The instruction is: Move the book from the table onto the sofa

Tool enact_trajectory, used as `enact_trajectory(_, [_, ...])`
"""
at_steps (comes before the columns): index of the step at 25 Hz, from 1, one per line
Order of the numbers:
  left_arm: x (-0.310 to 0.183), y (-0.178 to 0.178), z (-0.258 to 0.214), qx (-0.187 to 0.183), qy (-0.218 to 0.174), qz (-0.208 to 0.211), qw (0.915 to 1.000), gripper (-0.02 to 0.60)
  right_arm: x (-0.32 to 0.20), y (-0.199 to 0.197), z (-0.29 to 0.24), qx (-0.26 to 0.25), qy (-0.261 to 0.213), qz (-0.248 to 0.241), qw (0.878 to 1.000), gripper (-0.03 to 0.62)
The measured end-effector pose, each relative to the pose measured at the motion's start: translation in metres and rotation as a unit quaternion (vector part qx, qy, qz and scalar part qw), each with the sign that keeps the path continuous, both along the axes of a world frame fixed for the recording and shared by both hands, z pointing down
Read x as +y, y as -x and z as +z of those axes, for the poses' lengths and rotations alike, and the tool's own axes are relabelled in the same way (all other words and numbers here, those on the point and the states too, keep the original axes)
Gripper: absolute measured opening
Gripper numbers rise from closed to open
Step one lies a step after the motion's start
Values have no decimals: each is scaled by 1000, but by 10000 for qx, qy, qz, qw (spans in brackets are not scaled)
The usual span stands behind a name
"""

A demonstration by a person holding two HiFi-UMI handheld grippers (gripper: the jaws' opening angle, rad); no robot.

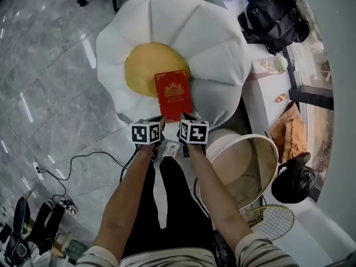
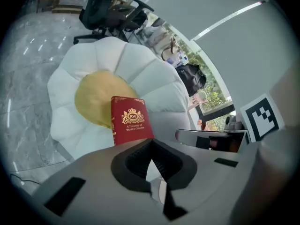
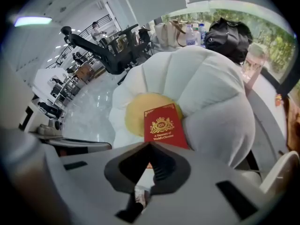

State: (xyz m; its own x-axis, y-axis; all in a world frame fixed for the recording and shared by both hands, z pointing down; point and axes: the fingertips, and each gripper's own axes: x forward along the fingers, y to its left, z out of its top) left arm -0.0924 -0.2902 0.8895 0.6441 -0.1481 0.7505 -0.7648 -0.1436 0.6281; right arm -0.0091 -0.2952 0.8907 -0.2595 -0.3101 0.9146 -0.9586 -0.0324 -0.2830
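Note:
A red book (image 1: 173, 93) with a gold crest lies flat on the flower-shaped sofa (image 1: 183, 26), half on its yellow centre and half on a white petal. My left gripper (image 1: 157, 119) and right gripper (image 1: 186, 118) hang side by side just above the book's near edge. Both are shut with nothing between their fingers. In the left gripper view the book (image 2: 131, 123) lies beyond the closed left gripper (image 2: 151, 154) on the sofa (image 2: 122, 60). The right gripper view shows the book (image 3: 164, 125) past the closed right gripper (image 3: 149, 150).
A round cream table (image 1: 261, 140) with a raised rim stands at my right, a racket (image 1: 273, 221) beside it. A white ledge (image 1: 258, 88) carries a black backpack (image 1: 275, 15) and a cup (image 1: 273, 64). Cables (image 1: 83, 160) cross the grey floor. Office chairs (image 2: 108, 13) stand behind the sofa.

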Motion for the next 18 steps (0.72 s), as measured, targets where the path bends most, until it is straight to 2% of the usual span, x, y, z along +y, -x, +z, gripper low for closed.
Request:
enact_trajectory(7, [35,6,-65,43,-97,18,9999,6,26,19,-70,-131,-286,97,9995,12])
enact_trajectory(12, [44,21,-124,7,-490,-86,9988,5,33,36,-132,-237,-676,52,9974,12])
enact_trajectory(18, [53,31,-198,-84,-1004,223,9947,5,38,50,-208,-252,-1062,-32,9940,12])
